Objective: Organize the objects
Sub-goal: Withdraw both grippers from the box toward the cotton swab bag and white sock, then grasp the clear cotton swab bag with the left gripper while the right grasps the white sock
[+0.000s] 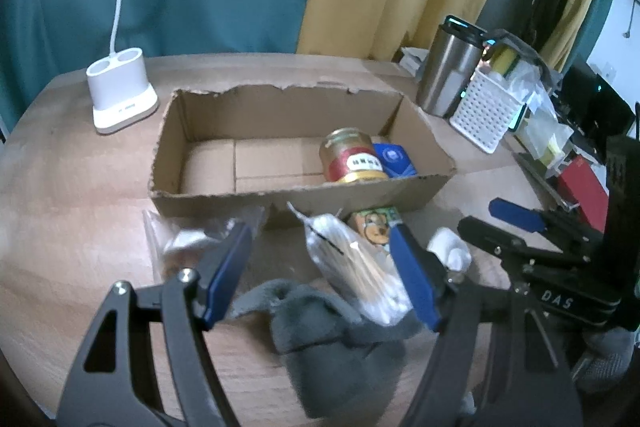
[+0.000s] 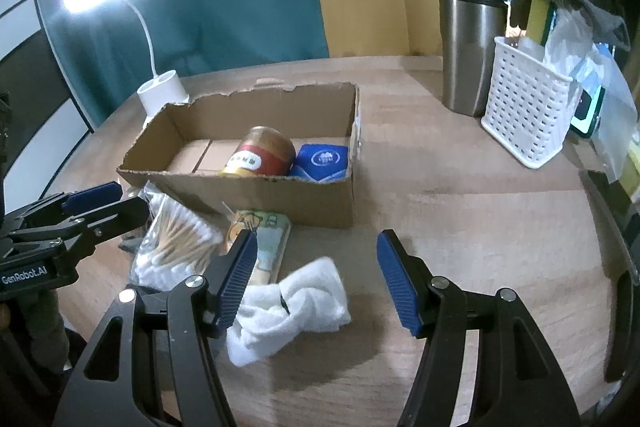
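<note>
Both grippers gape over clutter beside the cardboard box [image 2: 256, 195].
Left gripper [image 1: 320, 267] straddles the cotton-swab bag [image 1: 352, 267]; right gripper [image 2: 316, 279] flanks the white cloth [image 2: 296, 307].

Cardboard box [image 2: 240, 163] on the table [image 2: 460, 235], holding a can [image 2: 260, 153] with a packet [image 2: 322, 159] to its right. Before the box: cotton-swab bag [image 2: 172, 243], carton [image 2: 262, 239], towel [image 2: 296, 303]. Lamp base [image 2: 162, 93] behind-left; tumbler [image 2: 468, 51] and basket [image 2: 526, 107] right.

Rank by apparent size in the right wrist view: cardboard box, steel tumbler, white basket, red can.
1. cardboard box, clearly largest.
2-3. steel tumbler and white basket: they look about alike, so no ranking; they stand side by side.
4. red can, smallest, though partly hidden behind the box's front wall.
</note>
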### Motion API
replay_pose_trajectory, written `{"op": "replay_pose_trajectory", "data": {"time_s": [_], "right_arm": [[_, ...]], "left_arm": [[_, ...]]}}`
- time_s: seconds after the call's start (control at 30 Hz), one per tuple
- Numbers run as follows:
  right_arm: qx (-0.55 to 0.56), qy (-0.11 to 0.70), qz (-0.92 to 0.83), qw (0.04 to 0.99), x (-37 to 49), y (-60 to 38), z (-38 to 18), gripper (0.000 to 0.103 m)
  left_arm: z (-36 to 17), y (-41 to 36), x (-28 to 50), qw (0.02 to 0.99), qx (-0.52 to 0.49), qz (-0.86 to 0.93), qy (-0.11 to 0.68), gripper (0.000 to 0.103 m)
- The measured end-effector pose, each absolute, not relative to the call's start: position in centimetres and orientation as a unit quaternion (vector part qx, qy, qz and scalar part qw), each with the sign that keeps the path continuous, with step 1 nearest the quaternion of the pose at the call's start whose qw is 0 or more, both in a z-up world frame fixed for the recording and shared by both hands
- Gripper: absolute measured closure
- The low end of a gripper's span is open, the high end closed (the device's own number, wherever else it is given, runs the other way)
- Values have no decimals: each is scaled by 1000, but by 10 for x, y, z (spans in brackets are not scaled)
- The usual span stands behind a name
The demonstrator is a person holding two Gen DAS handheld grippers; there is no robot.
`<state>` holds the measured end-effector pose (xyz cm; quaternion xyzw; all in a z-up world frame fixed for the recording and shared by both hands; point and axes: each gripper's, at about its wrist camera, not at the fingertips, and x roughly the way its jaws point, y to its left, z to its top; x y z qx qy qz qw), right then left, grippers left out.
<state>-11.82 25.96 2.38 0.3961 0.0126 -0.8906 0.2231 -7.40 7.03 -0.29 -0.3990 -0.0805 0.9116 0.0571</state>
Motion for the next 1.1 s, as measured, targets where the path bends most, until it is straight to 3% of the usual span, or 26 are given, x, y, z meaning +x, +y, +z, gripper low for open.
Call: {"op": "replay_pose_trajectory", "data": {"time_s": [1.1], "right_arm": [[444, -7, -856, 266, -125, 266, -20, 37]], "left_arm": [[-41, 103, -89, 72, -448, 889, -61, 31]]}}
